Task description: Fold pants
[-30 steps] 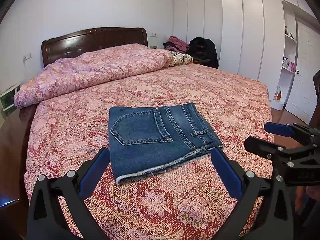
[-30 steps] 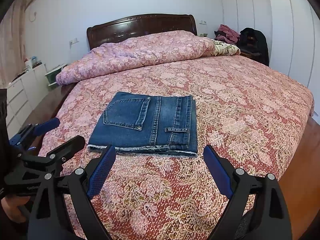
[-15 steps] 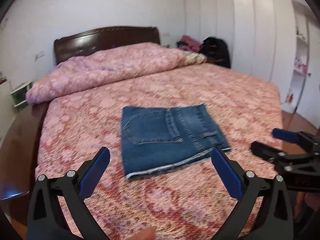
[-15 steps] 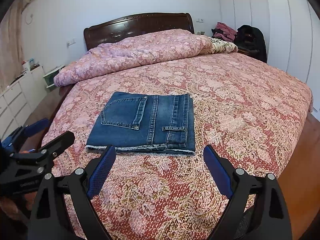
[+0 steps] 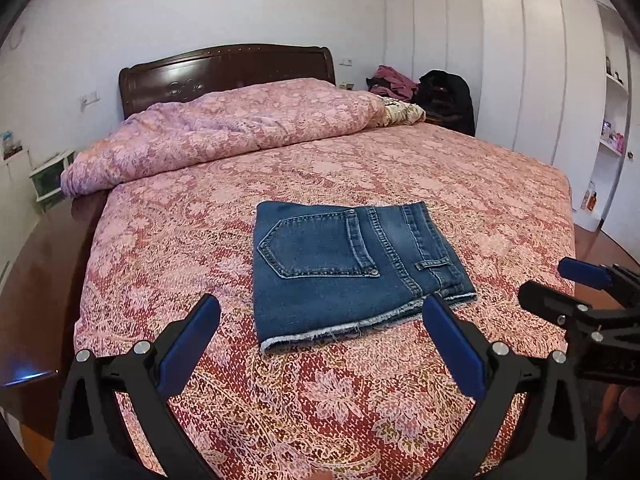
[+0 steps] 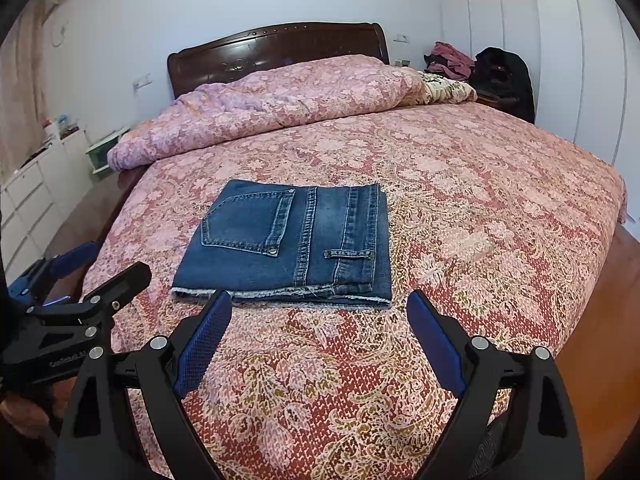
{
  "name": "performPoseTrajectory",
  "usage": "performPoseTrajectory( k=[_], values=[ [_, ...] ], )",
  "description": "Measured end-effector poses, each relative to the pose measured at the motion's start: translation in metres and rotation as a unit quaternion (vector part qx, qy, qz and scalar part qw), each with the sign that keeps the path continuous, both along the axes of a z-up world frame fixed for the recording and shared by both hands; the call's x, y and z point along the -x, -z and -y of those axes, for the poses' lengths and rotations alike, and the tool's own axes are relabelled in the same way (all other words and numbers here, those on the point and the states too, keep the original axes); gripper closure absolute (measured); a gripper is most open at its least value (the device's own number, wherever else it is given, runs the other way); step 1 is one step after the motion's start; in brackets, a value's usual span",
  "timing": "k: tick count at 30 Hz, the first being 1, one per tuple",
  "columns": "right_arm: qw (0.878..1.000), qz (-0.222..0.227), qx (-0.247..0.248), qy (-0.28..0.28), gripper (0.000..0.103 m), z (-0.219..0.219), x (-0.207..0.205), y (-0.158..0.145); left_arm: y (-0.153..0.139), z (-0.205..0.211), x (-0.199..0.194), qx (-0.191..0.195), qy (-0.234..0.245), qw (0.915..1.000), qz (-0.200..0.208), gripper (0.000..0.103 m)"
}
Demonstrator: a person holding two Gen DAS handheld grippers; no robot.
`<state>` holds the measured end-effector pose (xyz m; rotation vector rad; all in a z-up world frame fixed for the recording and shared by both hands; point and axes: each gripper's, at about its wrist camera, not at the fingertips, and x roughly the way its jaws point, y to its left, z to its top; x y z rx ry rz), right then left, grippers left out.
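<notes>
The blue denim pants (image 5: 352, 268) (image 6: 292, 240) lie folded into a flat rectangle on the red and pink patterned bed cover (image 5: 360, 400) (image 6: 460, 220), back pocket up and frayed hems toward me. My left gripper (image 5: 320, 320) hovers open just short of the frayed edge, with nothing between its blue pads. My right gripper (image 6: 320, 312) is also open and empty, a little back from the same edge. Each gripper shows at the side of the other's view: the right one (image 5: 560, 284) and the left one (image 6: 108, 260).
A bunched pink duvet (image 5: 240, 132) lies by the dark wooden headboard (image 5: 228, 68). Clothes and a black bag (image 5: 444, 96) sit beyond the bed's far right corner. White wardrobes (image 5: 520, 60) line the right wall; white drawers (image 6: 28, 200) stand left. The bed's near edge is just below me.
The left wrist view has swung slightly, so the pants sit more to the right and higher in it. The right gripper has stayed put. Both stay open.
</notes>
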<state>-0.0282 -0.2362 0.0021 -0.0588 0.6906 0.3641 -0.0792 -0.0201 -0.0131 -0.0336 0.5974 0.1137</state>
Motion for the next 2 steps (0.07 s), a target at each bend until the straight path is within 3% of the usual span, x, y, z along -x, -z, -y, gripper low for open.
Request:
performPoseTrajectory(
  k=[2],
  values=[
    [1.0,0.0,0.0,0.002,0.015,0.0006,0.0,0.0002,0.0016,-0.0005,-0.001,0.007,0.008,0.9999,-0.006,0.002]
  ],
)
